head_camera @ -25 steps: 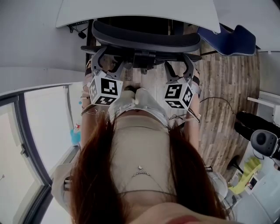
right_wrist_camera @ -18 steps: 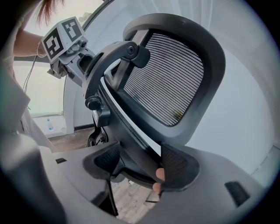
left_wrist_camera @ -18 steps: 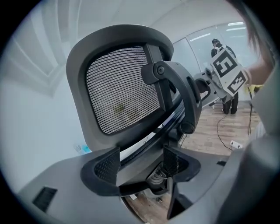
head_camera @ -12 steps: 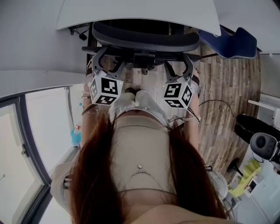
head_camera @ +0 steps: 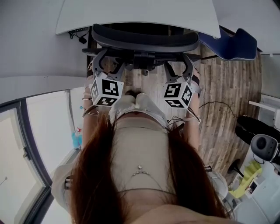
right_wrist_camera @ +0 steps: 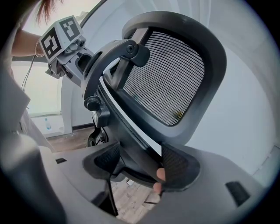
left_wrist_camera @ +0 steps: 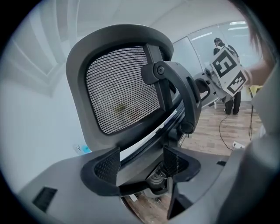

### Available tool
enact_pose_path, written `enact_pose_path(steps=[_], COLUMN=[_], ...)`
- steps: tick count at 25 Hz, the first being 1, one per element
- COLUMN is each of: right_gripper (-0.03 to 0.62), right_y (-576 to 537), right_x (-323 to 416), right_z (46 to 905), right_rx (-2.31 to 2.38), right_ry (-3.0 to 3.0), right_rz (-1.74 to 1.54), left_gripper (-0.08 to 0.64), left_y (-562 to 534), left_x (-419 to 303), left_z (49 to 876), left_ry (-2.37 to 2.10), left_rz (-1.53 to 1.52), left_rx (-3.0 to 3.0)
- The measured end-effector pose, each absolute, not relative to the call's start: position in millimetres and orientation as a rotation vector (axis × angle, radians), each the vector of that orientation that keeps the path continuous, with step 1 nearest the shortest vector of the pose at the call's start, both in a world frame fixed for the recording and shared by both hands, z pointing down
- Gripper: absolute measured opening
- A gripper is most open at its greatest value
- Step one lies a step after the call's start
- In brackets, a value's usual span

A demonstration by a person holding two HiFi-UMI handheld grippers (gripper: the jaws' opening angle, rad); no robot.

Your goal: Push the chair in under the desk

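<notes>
Room: desk [head_camera: 131, 13] overhanging wood floor [head_camera: 227, 87].
Claws: left claw [left_wrist_camera: 140, 162] and right claw [right_wrist_camera: 139, 164] clamping office chair [head_camera: 144, 37].
Risk: uneven pushing possibly swivelling it.

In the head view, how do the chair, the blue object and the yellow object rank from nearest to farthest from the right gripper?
1. chair, between the jaws of the right gripper.
2. blue object, upper right.
3. yellow object, far lower right.
</notes>
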State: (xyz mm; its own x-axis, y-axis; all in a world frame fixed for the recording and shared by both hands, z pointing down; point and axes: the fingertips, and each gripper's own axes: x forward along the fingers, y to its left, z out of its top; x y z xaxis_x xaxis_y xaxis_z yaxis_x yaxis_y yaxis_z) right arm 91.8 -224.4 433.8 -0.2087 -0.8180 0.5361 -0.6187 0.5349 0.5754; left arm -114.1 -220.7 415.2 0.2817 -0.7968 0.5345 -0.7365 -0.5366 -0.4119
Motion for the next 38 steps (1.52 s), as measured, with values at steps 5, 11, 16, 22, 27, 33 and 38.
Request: enact_pose_path(steps=[5, 11, 16, 22, 27, 33, 38], right_gripper=[0.297, 0.298, 0.296, 0.297, 0.296, 0.299, 0.299], right_y=[-236, -242, -253, -257, -257, -257, -259], right_x=[97, 99, 101, 103, 103, 102, 102], right_z=[434, 435, 434, 437, 439, 438, 438], right_rx=[1.171, 1.169, 1.164, 1.163, 1.16, 1.171, 1.17], right_ry=[-1.927, -1.925, -1.931, -1.934, -1.935, -1.932, -1.931], right_rz=[-0.293, -0.297, -0.301, -0.311, -0.311, -0.309, -0.312], left_gripper=[0.301, 0.301, 0.301, 0.301, 0.301, 0.301, 0.301], left_y=[-232, -236, -245, -249, -249, -248, -249], left_x=[-109, -106, -105, -102, -102, -103, -103], left_z=[414, 416, 415, 418, 420, 419, 418], left_ry=[1.468, 1.47, 1.472, 1.477, 1.469, 1.468, 1.472], left_rz=[-1.104, -1.1, -1.104, -1.104, -1.107, -1.102, -1.098], left_rx=[-2.444, -2.441, -2.44, -2.433, -2.434, -2.437, -2.433])
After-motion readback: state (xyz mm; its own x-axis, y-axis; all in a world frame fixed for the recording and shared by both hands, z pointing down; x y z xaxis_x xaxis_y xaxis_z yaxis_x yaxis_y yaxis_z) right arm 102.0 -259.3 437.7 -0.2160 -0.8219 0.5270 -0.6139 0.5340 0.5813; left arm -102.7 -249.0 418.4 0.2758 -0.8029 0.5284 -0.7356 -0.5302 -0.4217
